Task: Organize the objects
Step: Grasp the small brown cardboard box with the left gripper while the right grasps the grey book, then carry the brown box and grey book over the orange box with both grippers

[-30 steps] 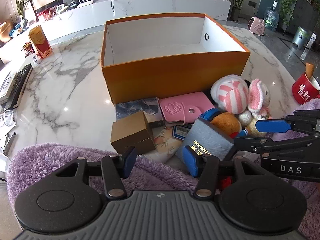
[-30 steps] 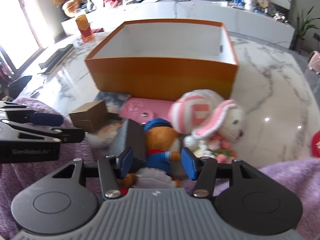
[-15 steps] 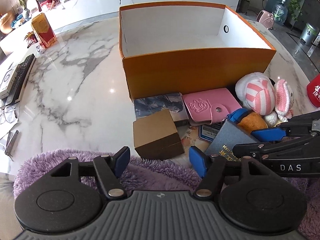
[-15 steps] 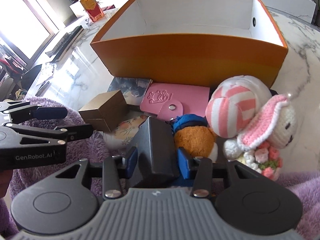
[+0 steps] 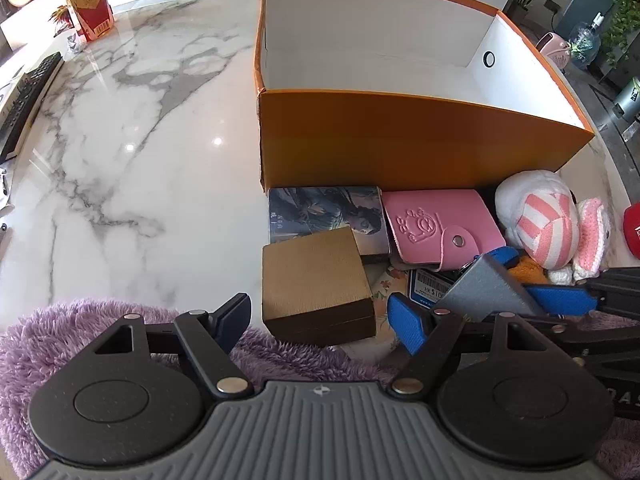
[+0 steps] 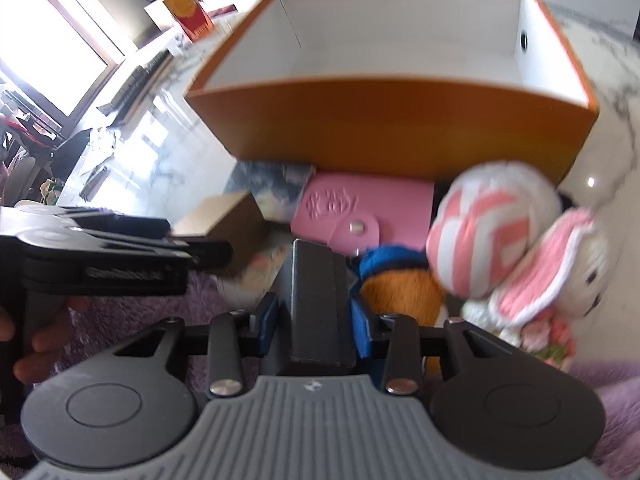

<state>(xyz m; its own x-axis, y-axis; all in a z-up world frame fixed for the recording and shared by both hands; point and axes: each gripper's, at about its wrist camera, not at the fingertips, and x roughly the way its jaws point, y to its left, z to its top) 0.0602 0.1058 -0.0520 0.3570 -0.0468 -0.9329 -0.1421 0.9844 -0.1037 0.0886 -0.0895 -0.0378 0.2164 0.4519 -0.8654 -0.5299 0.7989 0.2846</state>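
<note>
An empty orange box (image 5: 400, 136) stands on the marble table, also in the right wrist view (image 6: 392, 124). In front of it lie a brown box (image 5: 316, 284), a picture card (image 5: 324, 212), a pink wallet (image 5: 436, 228) and a pink striped plush (image 5: 540, 224). My left gripper (image 5: 320, 316) is open around the near side of the brown box. My right gripper (image 6: 314, 320) is shut on a grey booklet (image 6: 316, 292), which shows tilted in the left wrist view (image 5: 488, 288). An orange plush with a blue hat (image 6: 400, 284) lies right of it.
A purple fluffy rug (image 5: 100, 320) covers the near edge. A red carton (image 5: 88, 4) and a keyboard (image 5: 28, 96) sit at the far left. A red mug (image 5: 632, 232) is at the right edge. A pink-eared bunny (image 6: 560, 264) lies beside the striped plush.
My right gripper has closed on the grey booklet and tilted it up. My left gripper has moved forward so its fingers flank the brown box.
</note>
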